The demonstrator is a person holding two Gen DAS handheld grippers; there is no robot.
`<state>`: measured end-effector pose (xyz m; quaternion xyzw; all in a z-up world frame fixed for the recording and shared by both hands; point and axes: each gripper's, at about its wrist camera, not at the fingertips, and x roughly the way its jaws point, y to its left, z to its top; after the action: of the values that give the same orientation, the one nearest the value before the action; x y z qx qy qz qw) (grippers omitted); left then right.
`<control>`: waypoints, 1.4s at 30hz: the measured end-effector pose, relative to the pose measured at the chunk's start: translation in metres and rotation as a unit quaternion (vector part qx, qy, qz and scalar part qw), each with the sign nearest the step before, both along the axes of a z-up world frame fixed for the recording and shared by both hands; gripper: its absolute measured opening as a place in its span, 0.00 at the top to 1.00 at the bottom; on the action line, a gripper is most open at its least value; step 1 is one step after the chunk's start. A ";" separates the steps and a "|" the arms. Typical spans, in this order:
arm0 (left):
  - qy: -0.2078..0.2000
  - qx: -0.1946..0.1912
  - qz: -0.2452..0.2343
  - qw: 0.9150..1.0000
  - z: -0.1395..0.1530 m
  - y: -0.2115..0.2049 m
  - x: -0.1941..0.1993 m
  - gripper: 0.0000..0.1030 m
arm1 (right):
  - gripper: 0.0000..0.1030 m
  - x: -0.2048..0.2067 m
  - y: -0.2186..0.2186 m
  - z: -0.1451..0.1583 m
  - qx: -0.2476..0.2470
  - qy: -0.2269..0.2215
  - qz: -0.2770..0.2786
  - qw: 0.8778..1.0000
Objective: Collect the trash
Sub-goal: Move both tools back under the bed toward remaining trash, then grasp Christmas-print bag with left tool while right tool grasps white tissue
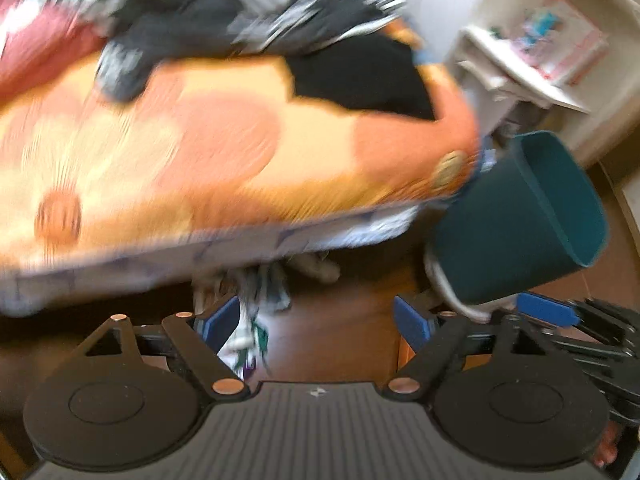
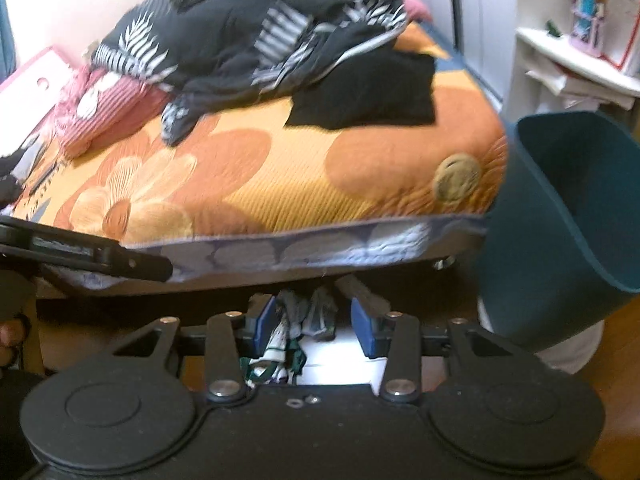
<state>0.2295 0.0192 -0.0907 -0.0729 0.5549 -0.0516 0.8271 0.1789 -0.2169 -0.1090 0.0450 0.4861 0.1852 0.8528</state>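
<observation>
Left wrist view, motion-blurred: left tongs [image 1: 318, 326] spread wide apart, nothing between the blue pads [image 1: 219, 322], hovering low over the brown floor [image 1: 336, 332]. Just past the left pad, a crumpled white-and-green wrapper [image 1: 253, 336] lying on the floor below the bed's edge. Ahead, a bed [image 1: 224, 152] under an orange flowered cover, heaped with dark patterned clothes [image 1: 224, 12]. At right, a dark teal bin [image 1: 520, 216], tilted, mouth toward the upper right, near the bed's corner. Part of the right tongs [image 1: 560, 312] at the far right edge.

Right wrist view, sharper: right tongs [image 2: 316, 328] partly apart, pads on either side of the wrapper [image 2: 288, 340] and a white sheet [image 2: 340, 360]; contact with either impossible to tell. Same bed [image 2: 280, 184] above, black cloth [image 2: 368, 96] on the cover, teal bin [image 2: 560, 216] at right, tilted. White shelf [image 2: 576, 60] with papers behind.
</observation>
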 end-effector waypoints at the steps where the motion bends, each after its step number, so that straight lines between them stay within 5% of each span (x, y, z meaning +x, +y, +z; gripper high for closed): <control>1: 0.015 -0.006 0.015 1.000 -0.013 0.011 0.000 0.19 | 0.59 0.001 0.004 -0.007 -0.001 0.005 0.005 1.000; 6: 0.065 0.025 0.065 0.995 -0.077 0.048 0.005 0.19 | 0.59 0.015 0.020 -0.056 -0.024 0.038 0.021 0.999; 14: 0.087 0.066 0.086 0.990 -0.161 0.058 0.020 0.19 | 0.59 0.053 0.034 -0.132 -0.055 0.058 0.047 0.996; 21: 0.093 0.117 0.071 0.986 -0.233 0.039 0.034 0.19 | 0.59 0.092 0.044 -0.202 -0.088 0.048 0.108 0.989; 29: 0.147 0.157 0.055 0.975 -0.317 0.027 0.058 0.19 | 0.59 0.129 0.057 -0.298 -0.154 0.046 0.154 0.975; 42: 0.171 0.168 0.048 0.970 -0.420 0.026 0.082 0.19 | 0.59 0.162 0.072 -0.415 -0.206 0.025 0.190 0.960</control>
<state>0.3111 0.0450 -0.5107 0.0330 0.6850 0.0956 0.7215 0.3414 -0.1452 -0.5241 -0.2200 0.5349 0.2388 0.7800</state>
